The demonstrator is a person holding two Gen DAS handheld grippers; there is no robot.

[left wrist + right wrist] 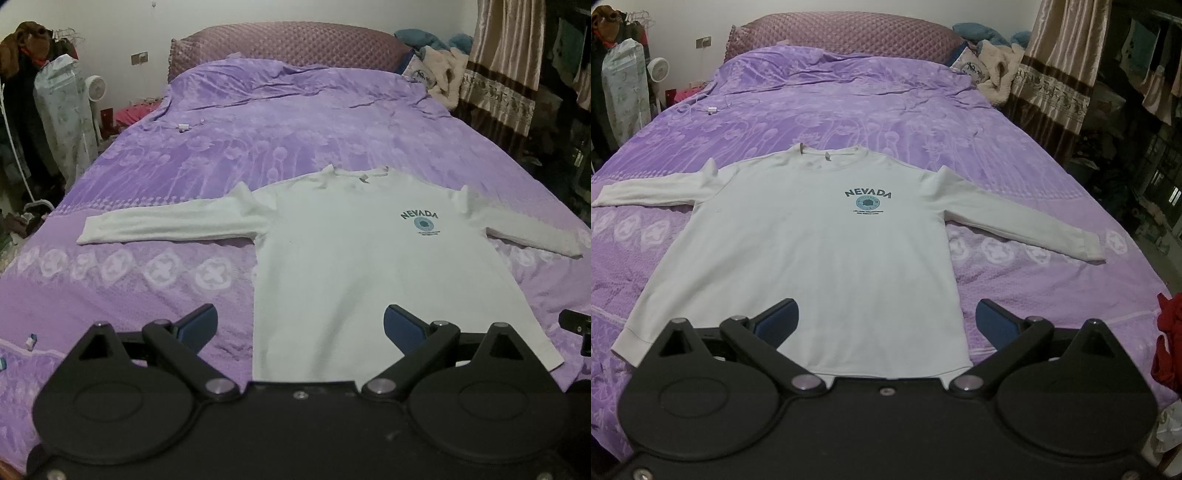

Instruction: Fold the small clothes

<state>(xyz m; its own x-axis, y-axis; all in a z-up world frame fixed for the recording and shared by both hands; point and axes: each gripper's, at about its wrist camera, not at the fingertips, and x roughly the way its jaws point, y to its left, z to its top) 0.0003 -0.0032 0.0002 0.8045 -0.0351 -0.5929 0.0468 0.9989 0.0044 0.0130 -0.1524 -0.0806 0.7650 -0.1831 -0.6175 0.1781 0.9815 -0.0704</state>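
Nearest the viewer, the left claw [300,325] is spread wide with nothing between its blue-padded fingers, poised above the lower left part of a white sweatshirt [351,266]; the right claw [886,323] is likewise wide open and holds nothing, hovering over the hem of the same sweatshirt [820,251]; a dark part at the right edge of the left view may belong to the other claw, but that cannot be told for sure. The sweatshirt lies flat and face up on a bed [1015,166] covered in a purple floral spread, both long sleeves stretched out to the sides, collar pointing away; on its chest is the printed word NEVADA [867,194] above a round blue emblem. A red cloth [1167,339] sits at the bed's right edge; further off, a small white charger [711,109] with its cord rests on the spread; beyond stand a quilted mauve headboard [842,33], a heap of bedding [993,70] and brown curtains [1060,62].
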